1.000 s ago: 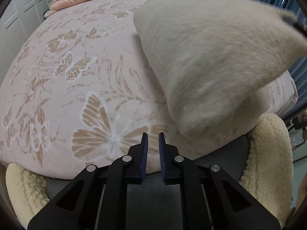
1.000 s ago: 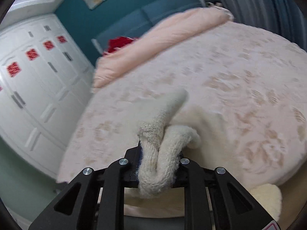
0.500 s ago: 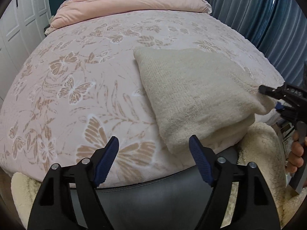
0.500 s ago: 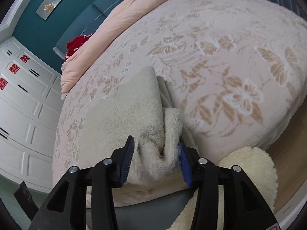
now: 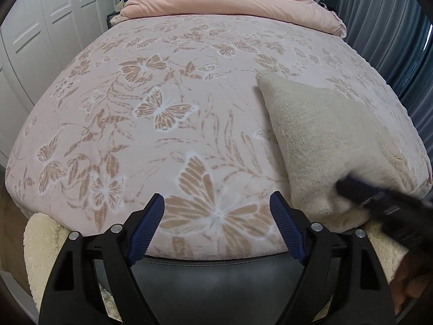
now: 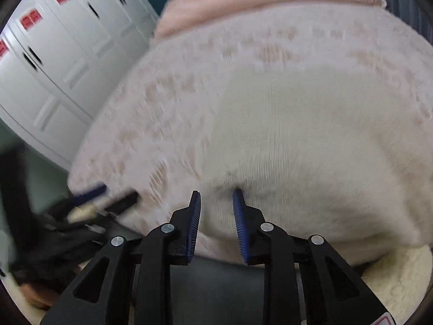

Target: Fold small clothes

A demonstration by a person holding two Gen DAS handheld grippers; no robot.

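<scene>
White wardrobe [image 5: 40,40] far left, left gripper [image 5: 216,222] jaws opening, nothing between them, over butterfly bedspread [image 5: 167,113], folded cream sweater [image 5: 324,140] on bed's right near edge, right gripper [image 6: 216,197] jaws closing at sweater's near edge, blurred, grip unclear

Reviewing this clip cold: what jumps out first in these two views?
The pink butterfly-print bedspread fills both views, with a folded cream knit garment lying near its right front corner. The left gripper hangs wide and empty, jaws opening, above the bed's front edge. The right gripper is at the garment's near edge, jaws closing; the blur hides whether they pinch the knit.
</scene>
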